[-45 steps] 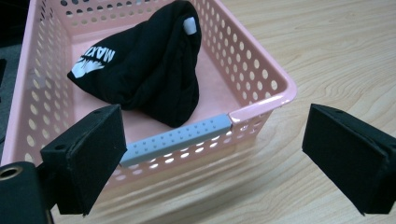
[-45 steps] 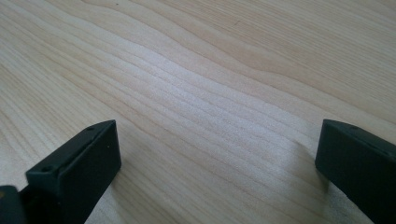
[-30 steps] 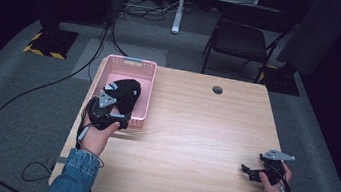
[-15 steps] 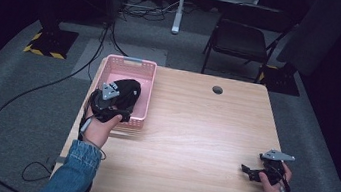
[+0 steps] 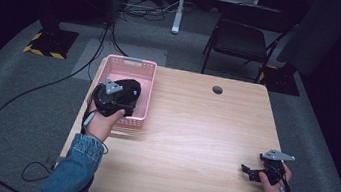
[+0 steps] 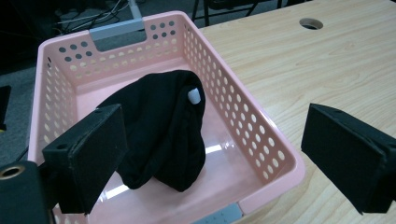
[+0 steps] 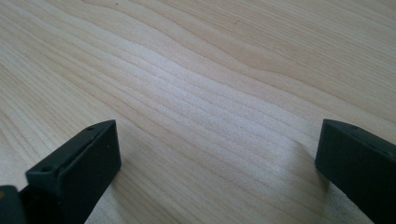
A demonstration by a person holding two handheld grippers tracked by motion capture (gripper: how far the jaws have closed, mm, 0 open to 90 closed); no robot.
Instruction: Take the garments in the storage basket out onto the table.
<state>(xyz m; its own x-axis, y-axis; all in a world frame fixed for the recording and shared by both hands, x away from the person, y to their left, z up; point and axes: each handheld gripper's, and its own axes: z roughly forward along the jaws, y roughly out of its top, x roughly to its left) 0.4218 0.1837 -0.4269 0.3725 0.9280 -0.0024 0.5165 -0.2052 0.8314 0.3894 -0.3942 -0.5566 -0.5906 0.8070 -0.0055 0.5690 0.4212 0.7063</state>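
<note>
A pink perforated basket (image 5: pixel 146 70) (image 6: pixel 243 121) stands at the table's left edge. Inside it lies a crumpled black cloth (image 6: pixel 163 126) (image 5: pixel 132 86) with a small white tag. My left gripper (image 5: pixel 113 99) (image 6: pixel 215 158) hovers over the basket's near end, jaws wide apart, nothing between them; the cloth lies beyond and below the jaws. My right gripper (image 5: pixel 249 169) (image 7: pixel 215 172) rests low over the bare wood near the table's front right, jaws wide apart and empty.
The wooden table (image 5: pixel 192 139) has a round cable hole (image 5: pixel 217 89) near its far edge. A black chair (image 5: pixel 242 40) and a white stand (image 5: pixel 178 11) are behind the table. Cables trail across the grey floor at the left.
My left gripper has moved slightly up and away from me, over the basket's near end. The right gripper has stayed where it was.
</note>
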